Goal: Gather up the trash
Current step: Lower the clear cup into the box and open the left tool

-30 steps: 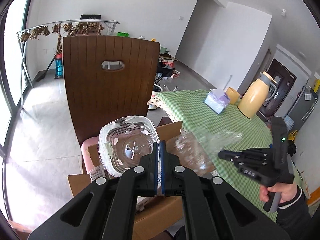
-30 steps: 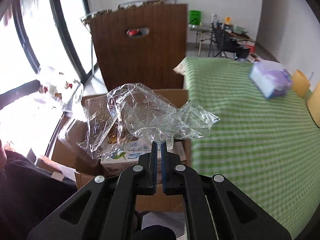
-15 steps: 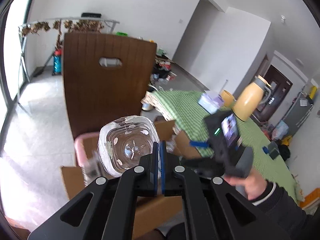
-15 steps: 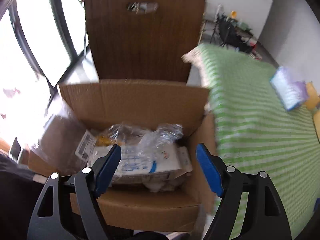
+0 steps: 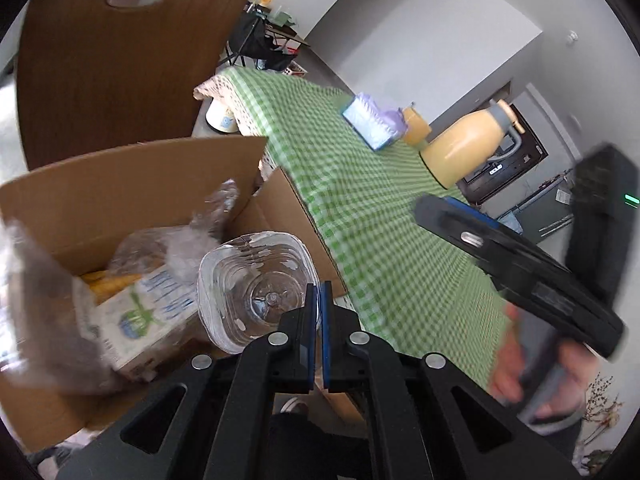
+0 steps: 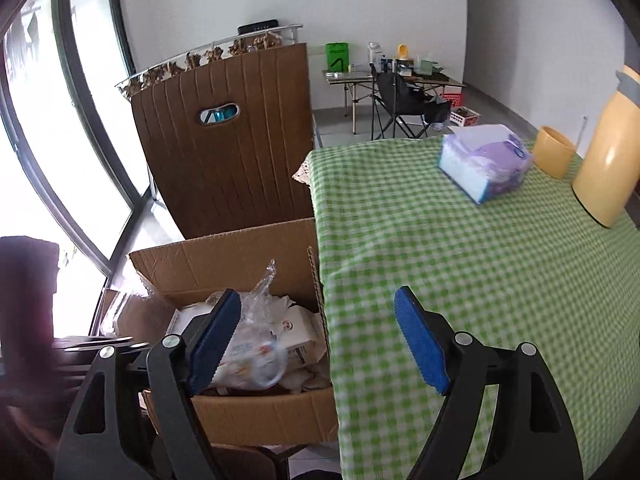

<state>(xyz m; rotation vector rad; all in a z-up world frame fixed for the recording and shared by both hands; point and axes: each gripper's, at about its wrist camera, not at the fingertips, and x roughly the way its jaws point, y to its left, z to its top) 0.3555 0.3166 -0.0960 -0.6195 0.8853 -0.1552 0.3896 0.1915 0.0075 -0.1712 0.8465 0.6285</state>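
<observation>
— So, where does my left hand-held gripper [image 5: 317,300] stand?
— I see its jaws pressed together on the rim of a clear plastic bottle [image 5: 256,288], which hangs over the open cardboard box [image 5: 132,184] beside the worktop [image 5: 384,240].
— And my right hand-held gripper [image 6: 316,340]?
— Its jaws have just been opening and now stand spread, with nothing between them. It hovers above the edge where the box [image 6: 240,248] meets the green checked cloth [image 6: 460,260].
— Where is the trash?
— A crumpled clear wrapper [image 6: 260,312] lies in the box on a white carton [image 6: 296,340], just below the right gripper's left finger. From my left camera the carton [image 5: 140,312] sits just left of the bottle.
</observation>
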